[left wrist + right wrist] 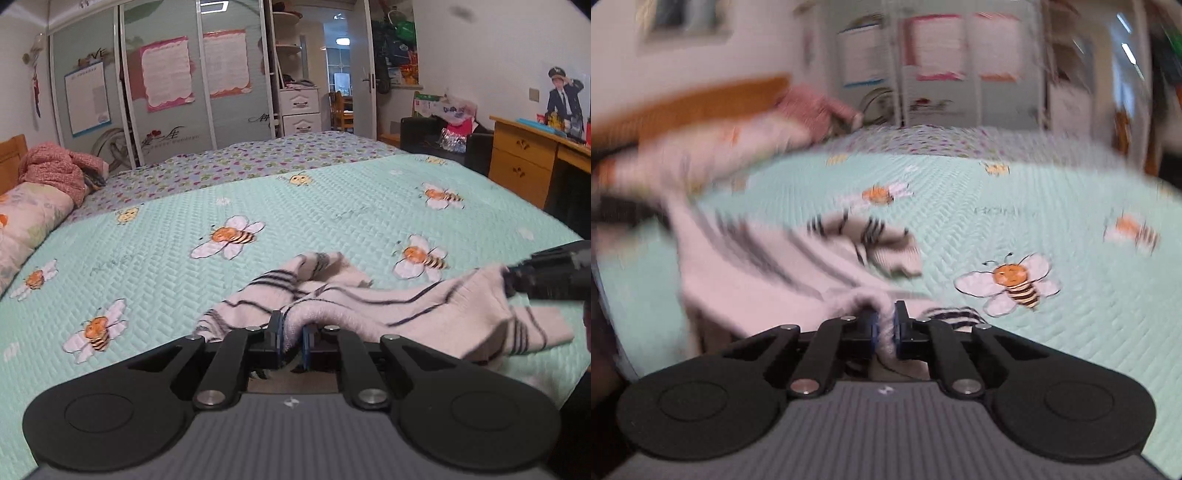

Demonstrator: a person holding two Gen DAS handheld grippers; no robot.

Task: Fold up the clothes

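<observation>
Left wrist view: a pale striped garment (424, 310) was spread over the bee-print bedspread (332, 206), its near edge pinched by the left hand-held gripper (291, 332). Its other end was clamped in the right hand-held gripper (884, 328).

I am in a bedroom at home. A bed with a mint quilt (332, 206) printed with bees spreads out ahead of my claw, and a flowered sheet (258, 155) lies beyond it. Far ahead stands a sliding-door wardrobe (166, 81) with pink posters (166, 74). A pillow (26, 218) and wooden headboard (13, 158) sit to my left, a wooden desk (524, 158) to my right, and white drawers (299, 110) by the open door.
</observation>
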